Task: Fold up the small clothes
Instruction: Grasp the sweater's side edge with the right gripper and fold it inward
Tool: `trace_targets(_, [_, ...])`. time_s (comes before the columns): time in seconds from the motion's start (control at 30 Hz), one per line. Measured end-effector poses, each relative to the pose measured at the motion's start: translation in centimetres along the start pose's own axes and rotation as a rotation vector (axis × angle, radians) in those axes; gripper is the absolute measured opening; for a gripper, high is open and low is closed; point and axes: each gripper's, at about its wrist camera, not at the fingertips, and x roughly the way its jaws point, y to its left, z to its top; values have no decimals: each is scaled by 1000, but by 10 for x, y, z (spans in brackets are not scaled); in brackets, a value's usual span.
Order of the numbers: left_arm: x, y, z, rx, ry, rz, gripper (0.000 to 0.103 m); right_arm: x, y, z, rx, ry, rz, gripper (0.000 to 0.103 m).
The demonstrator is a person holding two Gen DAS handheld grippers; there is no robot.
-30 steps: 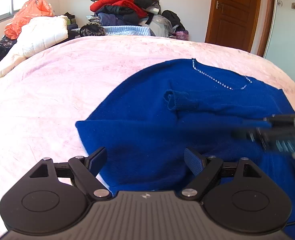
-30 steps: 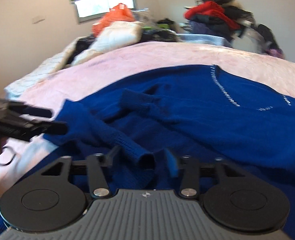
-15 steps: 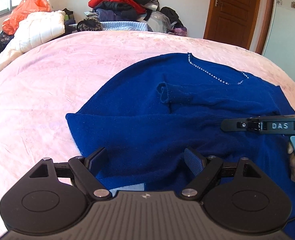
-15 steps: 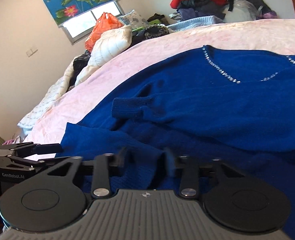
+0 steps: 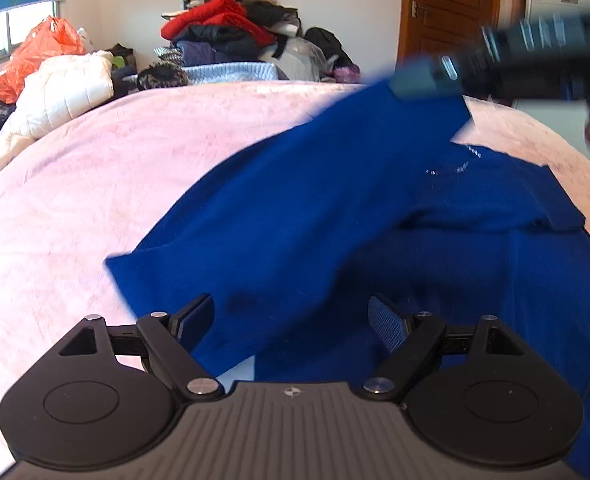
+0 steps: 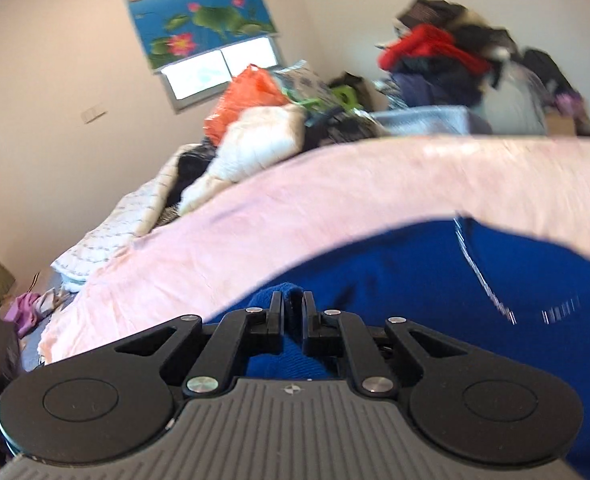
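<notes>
From my left wrist view, my left gripper (image 5: pixel 291 322) hangs released over the blue sweater (image 5: pixel 315 224) on the pink bed (image 5: pixel 95 200). At two o'clock my right gripper (image 5: pixel 423 80), blurred, lifts a fold.

From my right wrist view, its jaws have just been closing and clench sweater (image 6: pixel 415 280) fabric. Piled clothes (image 6: pixel 435 60) sit at one o'clock.

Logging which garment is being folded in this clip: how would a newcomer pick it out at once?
Start at the big pink bedspread filling the bed. The blue sweater is the only garment spread on it; the other clothes are heaped along the far edge. Its solid deep blue and sparkly neckline trim mark it, one part pinched in the right gripper.
</notes>
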Motion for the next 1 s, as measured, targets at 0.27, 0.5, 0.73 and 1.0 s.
trace_targets(0.27, [23, -4, 25, -13, -87, 308, 85, -23, 44, 66, -110, -106, 86, 11])
trace_targets(0.5, [38, 16, 38, -107, -62, 338, 85, -39, 21, 86, -104, -152, -18, 11])
trace_targets(0.73, [45, 23, 45, -164, -28, 309, 85, -41, -43, 77, 23, -172, -144, 11])
trace_targets(1.0, [48, 25, 37, -155, 18, 280, 85, -46, -101, 60, 126, -183, -278, 11])
